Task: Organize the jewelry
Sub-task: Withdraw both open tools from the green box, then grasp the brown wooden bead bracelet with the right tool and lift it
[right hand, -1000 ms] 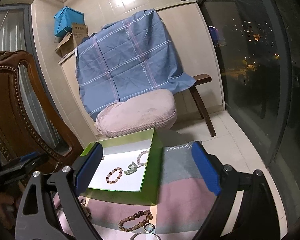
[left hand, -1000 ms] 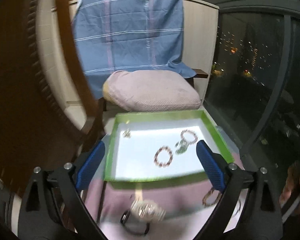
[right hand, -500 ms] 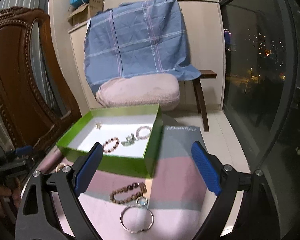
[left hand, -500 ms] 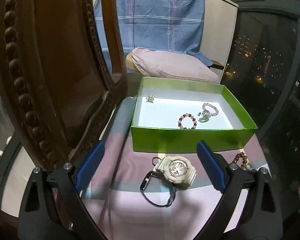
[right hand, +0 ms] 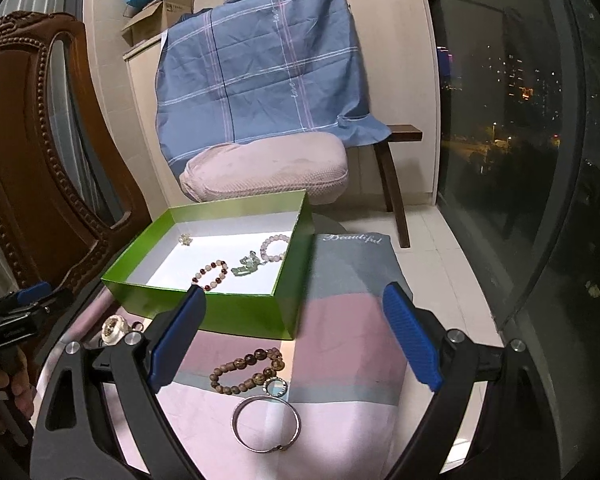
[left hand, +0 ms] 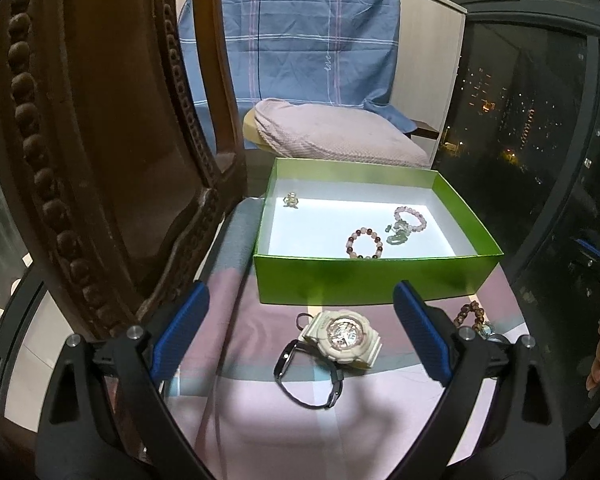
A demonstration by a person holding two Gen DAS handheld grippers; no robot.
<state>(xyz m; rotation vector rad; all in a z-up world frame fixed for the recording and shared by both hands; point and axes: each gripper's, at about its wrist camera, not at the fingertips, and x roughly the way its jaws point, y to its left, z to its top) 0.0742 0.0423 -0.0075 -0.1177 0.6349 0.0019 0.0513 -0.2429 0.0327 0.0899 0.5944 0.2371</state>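
Observation:
A green box (left hand: 372, 280) stands on a striped pink and grey cloth (right hand: 340, 320). Inside lie two bead bracelets (left hand: 364, 242), a green pendant (left hand: 396, 236) and a small earring (left hand: 290, 200). In front of the box a cream watch (left hand: 344, 338) rests beside a black band (left hand: 308, 380). My left gripper (left hand: 300, 300) hangs open above them, holding nothing. A brown bead bracelet (right hand: 246, 372), a round charm (right hand: 275, 386) and a silver bangle (right hand: 266, 424) lie below my open, empty right gripper (right hand: 294, 296).
A carved wooden chair (left hand: 100, 160) rises close on the left. Behind the box are a pink cushion (right hand: 268, 172), a blue plaid sheet (right hand: 260, 72) and a wooden stool (right hand: 396, 184). Dark window glass (right hand: 540, 160) runs along the right. A hand (right hand: 4, 392) holds the left gripper.
The left view dropped and drew back from over the box, bringing the watch between its fingers. The right view rolled level and sank, so the bangle came into sight. Both jaws stayed wide.

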